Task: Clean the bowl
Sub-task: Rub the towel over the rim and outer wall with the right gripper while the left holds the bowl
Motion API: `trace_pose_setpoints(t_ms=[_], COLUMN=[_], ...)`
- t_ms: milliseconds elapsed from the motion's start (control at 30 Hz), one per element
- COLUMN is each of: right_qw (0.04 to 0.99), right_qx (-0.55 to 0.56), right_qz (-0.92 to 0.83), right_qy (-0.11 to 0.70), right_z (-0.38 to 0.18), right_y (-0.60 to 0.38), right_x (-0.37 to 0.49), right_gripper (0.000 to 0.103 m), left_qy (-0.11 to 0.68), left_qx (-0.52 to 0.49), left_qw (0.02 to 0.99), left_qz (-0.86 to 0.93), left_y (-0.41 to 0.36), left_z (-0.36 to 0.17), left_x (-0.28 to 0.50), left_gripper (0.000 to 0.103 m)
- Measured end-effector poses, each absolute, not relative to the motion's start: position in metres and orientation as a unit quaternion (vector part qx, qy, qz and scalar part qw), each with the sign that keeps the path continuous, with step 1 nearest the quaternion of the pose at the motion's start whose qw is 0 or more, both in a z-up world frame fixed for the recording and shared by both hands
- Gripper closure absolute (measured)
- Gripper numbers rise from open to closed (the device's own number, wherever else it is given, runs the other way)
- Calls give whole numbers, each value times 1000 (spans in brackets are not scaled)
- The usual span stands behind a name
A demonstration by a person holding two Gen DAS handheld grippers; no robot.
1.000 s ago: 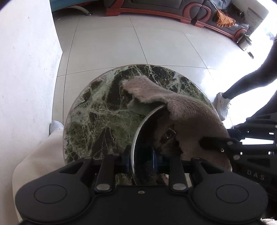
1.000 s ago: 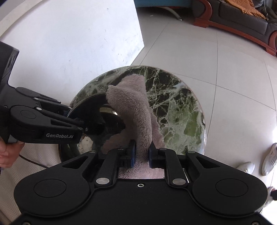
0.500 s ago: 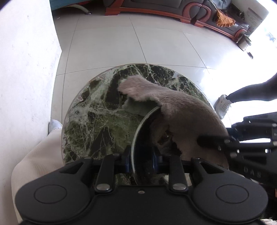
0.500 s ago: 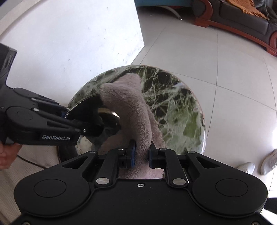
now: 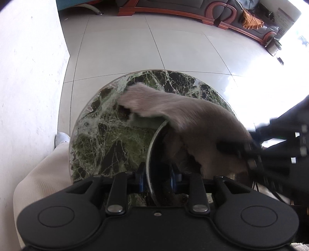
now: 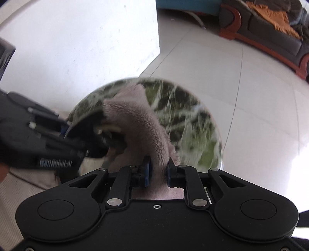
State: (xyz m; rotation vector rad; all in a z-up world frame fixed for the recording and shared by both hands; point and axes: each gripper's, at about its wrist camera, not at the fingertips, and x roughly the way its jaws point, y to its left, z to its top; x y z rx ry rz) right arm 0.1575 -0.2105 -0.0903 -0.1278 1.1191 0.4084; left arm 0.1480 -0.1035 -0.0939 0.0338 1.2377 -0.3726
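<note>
around: white wall at 9 o'clock, dark wood-trimmed sofa (image 5: 202,11) at 12 | counter: round green marble counter (image 5: 108,135) on pale tiled floor | left tongs (image 5: 157,178) clamp shiny round metal bowl (image 5: 152,154) rim, counter's 5 o'clock | right tongs (image 6: 158,171) pinch fuzzy grey-pink cloth (image 6: 139,119) draped into bowl

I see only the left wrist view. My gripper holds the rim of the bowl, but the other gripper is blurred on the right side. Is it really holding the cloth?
Observer: Yes. In the right wrist view the right gripper is shut on the grey cloth, which is pinched between its blue pads.
Operator: Where does the cloth go from there?
Observer: It runs up from the pads and drapes over the far rim of the bowl onto the marble table.
Operator: Can you see my gripper from that side?
Observer: Yes, the left gripper enters from the left of that view, blurred, and meets the bowl's near rim.
</note>
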Motion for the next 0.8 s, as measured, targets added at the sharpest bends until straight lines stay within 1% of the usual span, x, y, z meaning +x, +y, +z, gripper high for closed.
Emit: trace_pose_setpoints(t_ms=[133, 300, 467, 567, 700, 800], right_qw=[831, 847, 835, 829, 834, 845], right_qx=[-88, -68, -63, -48, -70, -65], right_qz=[190, 199, 190, 191, 187, 191], right_qy=[514, 489, 513, 524, 514, 496], right_z=[-83, -71, -87, -91, -84, -76], right_y=[-199, -198, -205, -209, -201, -201], right_x=[156, 179, 166, 145, 143, 159], right_gripper=[87, 87, 87, 83, 83, 83], left_qy=[577, 578, 577, 576, 576, 577], left_qx=[19, 24, 20, 19, 20, 20], left_qw=[799, 798, 799, 798, 799, 799], left_qz=[-169, -169, -169, -174, -170, -170], left_y=[-103, -104, -104, -104, -105, -103], left_z=[-95, -93, -94, -94, -94, -94], left_x=[148, 146, 147, 148, 148, 148], left_gripper=[77, 80, 80, 79, 77, 79])
